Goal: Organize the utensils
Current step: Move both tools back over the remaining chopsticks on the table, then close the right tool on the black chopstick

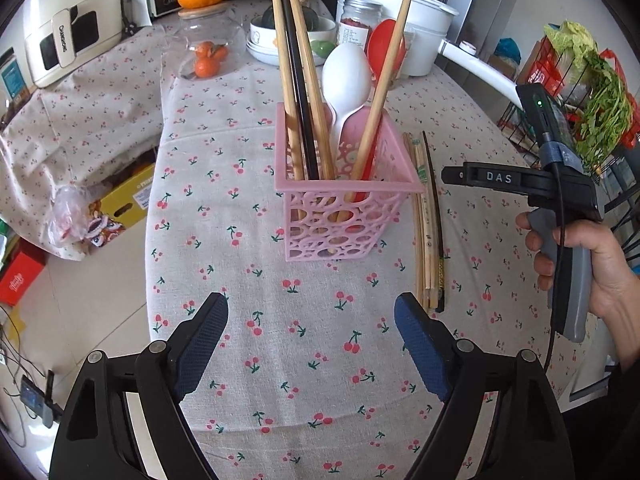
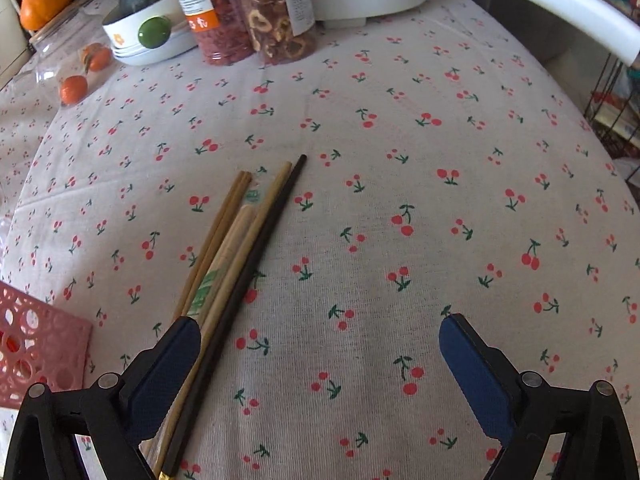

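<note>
A pink perforated basket (image 1: 344, 208) stands mid-table with several chopsticks, a white spoon (image 1: 346, 76) and a red spoon (image 1: 386, 46) upright in it. Loose chopsticks (image 1: 430, 232) lie on the cherry-print cloth just right of it. My left gripper (image 1: 312, 320) hangs open and empty over the cloth in front of the basket. In the right wrist view my right gripper (image 2: 320, 332) is open and low over the loose chopsticks (image 2: 240, 256), several wooden and one black. They run under its left finger (image 2: 168, 364). The basket's corner (image 2: 36, 356) shows at lower left.
At the back stand a glass jar of oranges (image 1: 208, 48), stacked bowls (image 1: 280, 44), jars of dried fruit (image 2: 276, 12) and a white pot (image 1: 420, 20). A wire rack with greens (image 1: 592, 112) is off the right edge. Boxes (image 1: 120, 204) sit on the floor left.
</note>
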The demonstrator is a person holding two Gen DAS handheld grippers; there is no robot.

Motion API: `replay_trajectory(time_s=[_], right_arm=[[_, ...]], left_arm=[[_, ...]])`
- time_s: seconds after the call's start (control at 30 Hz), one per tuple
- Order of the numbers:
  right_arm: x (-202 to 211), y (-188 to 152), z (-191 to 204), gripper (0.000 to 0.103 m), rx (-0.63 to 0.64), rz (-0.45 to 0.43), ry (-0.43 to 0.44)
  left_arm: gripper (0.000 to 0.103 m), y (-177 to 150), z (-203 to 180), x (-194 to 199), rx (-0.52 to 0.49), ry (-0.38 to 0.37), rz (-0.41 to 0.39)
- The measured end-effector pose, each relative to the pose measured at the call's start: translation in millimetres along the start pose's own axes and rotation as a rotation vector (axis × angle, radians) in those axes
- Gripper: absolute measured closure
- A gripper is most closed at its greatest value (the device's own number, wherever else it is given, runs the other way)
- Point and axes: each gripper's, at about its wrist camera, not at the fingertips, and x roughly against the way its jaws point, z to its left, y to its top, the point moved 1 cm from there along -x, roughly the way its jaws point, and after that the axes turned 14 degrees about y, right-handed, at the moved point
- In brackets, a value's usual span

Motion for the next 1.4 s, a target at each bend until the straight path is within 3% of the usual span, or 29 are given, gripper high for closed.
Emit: replay_trajectory(time_s=[0.57,0.83,0.97,1.13,1.2,1.33,1.4], right_arm=[[-19.0,8.5,20.1,0.058,0.016,0.031,0.004],[-26.2,9.8,30.2,0.062,0.019,0.070,-0.024],[-32.2,6.5,43.2,0.063,0.105,0.100,-0.098],[-24.8,10.9,22.7,0.071,0.009,0.126,-0.108],[-19.2,9.7,13.8,0.089,-0.004,0.136,-0.106],[-8.4,4.2,-5.3,0.097,-0.031,0.149,-0.061],[-1.8,0.0,-14.6,0.100,-0.038,0.158,-0.062]], left_arm=[[0.016,0.5,-2.1,8.6,-0.001,-0.034,-0.024],[0.016,0.5,-2.7,10.1,-0.001,-0.038,-0.027],[0.016,1.0,-5.1,12.2,-0.010,-0.039,-0.033],[0.017,-1.4,-12.9,22.2,-0.047,-0.042,-0.058],[0.023,-3.1,-20.3,28.5,-0.077,-0.050,-0.072],[0.034,-7.0,-41.2,40.1,-0.131,-0.094,-0.078],[0.044,-7.9,-55.3,44.9,-0.157,-0.106,-0.083]])
